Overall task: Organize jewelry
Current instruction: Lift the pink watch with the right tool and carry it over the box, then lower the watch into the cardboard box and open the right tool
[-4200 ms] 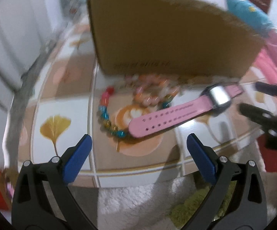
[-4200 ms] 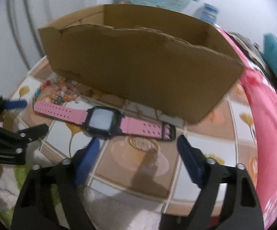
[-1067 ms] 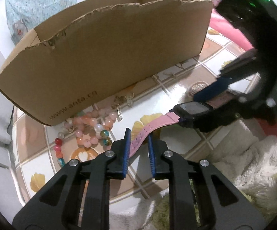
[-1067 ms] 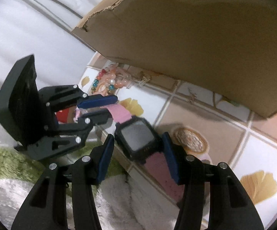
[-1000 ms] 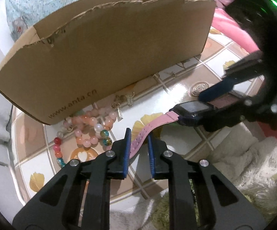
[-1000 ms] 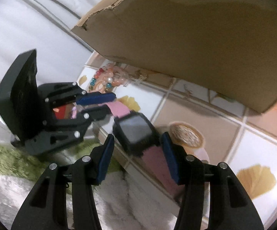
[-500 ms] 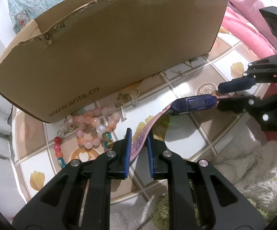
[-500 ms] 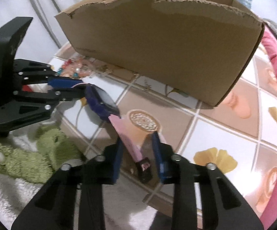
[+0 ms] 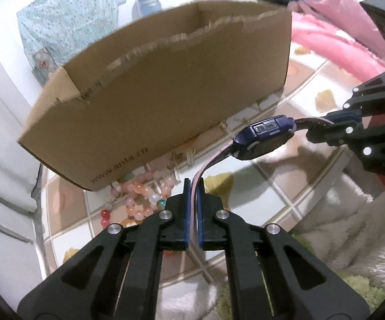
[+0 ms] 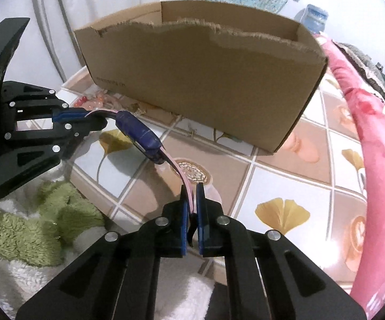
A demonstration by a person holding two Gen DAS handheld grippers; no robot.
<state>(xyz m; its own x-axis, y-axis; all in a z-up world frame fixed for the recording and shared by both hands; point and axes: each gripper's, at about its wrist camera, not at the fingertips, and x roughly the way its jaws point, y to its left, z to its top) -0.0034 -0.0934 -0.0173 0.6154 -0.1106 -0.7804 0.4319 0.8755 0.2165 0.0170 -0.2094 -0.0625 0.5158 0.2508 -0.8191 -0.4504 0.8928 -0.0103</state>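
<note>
- Watch (image 9: pixel 265 137) hanging in mid-air above the tiled desk (image 9: pixel 269 186), in front of the cardboard box (image 9: pixel 165 101) — strung between both grippers.
- Left gripper (image 9: pixel 192 186) fingers closing, clamped on one pink strap end.
- Right gripper (image 10: pixel 192 190) fingers closing too, pinching the other strap.
- Bead bracelets (image 9: pixel 141 197) lying by the box.
</note>
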